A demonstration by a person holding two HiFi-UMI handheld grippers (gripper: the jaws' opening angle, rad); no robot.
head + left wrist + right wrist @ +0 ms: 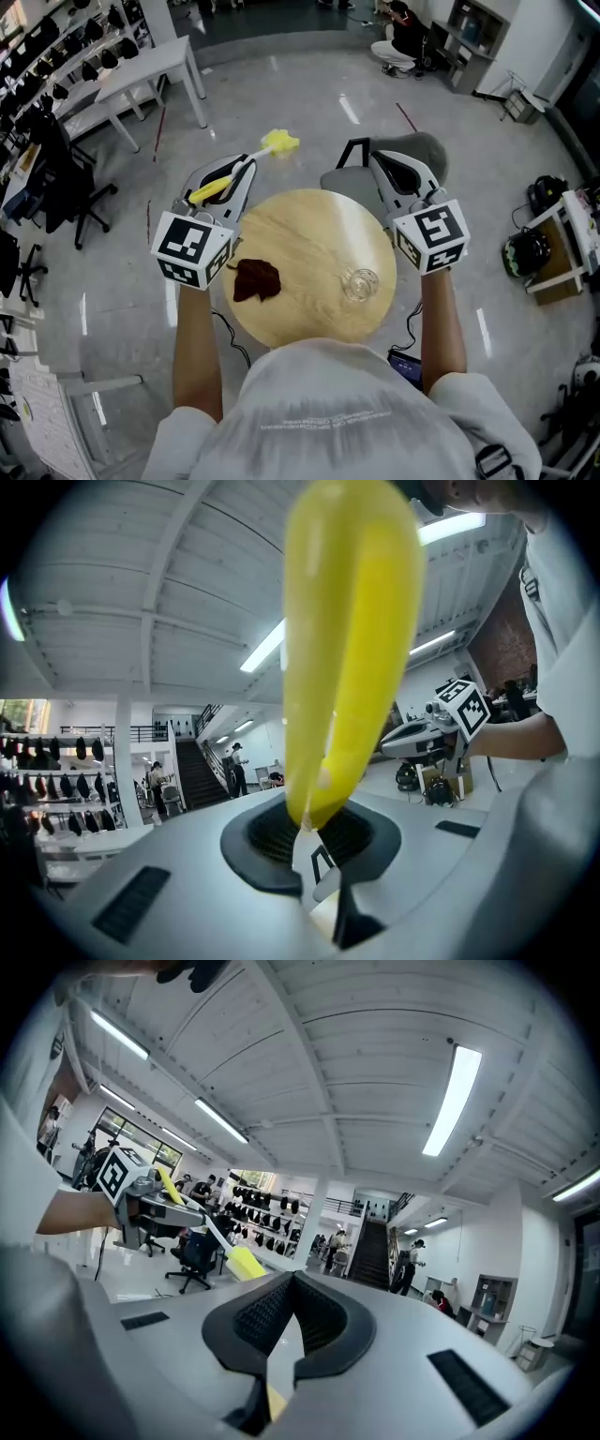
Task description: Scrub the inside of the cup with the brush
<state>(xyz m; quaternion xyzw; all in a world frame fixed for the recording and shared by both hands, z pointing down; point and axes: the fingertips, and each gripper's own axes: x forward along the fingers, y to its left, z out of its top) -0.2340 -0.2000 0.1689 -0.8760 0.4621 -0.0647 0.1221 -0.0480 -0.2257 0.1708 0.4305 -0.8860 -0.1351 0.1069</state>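
Note:
A clear glass cup [359,283] stands on the round wooden table [309,225], right of centre, with no gripper near it. My left gripper [246,170] is raised above the table's far left edge and shut on the yellow handle of the brush [352,639]. The brush's yellow head [279,142] sticks out beyond the table. The handle runs up out of the closed jaws of the left gripper [305,834]. My right gripper [375,159] hovers above the table's far right edge, shut and empty; its pads [291,1312] meet. The brush head [246,1262] also shows in the right gripper view.
A crumpled dark red cloth [256,279] lies on the table's left side. Beyond the table stand a grey chair [417,150] and a white bench table [141,75]. Office chairs [66,178] stand at the left, gear and a cart [553,244] at the right. People are in the background.

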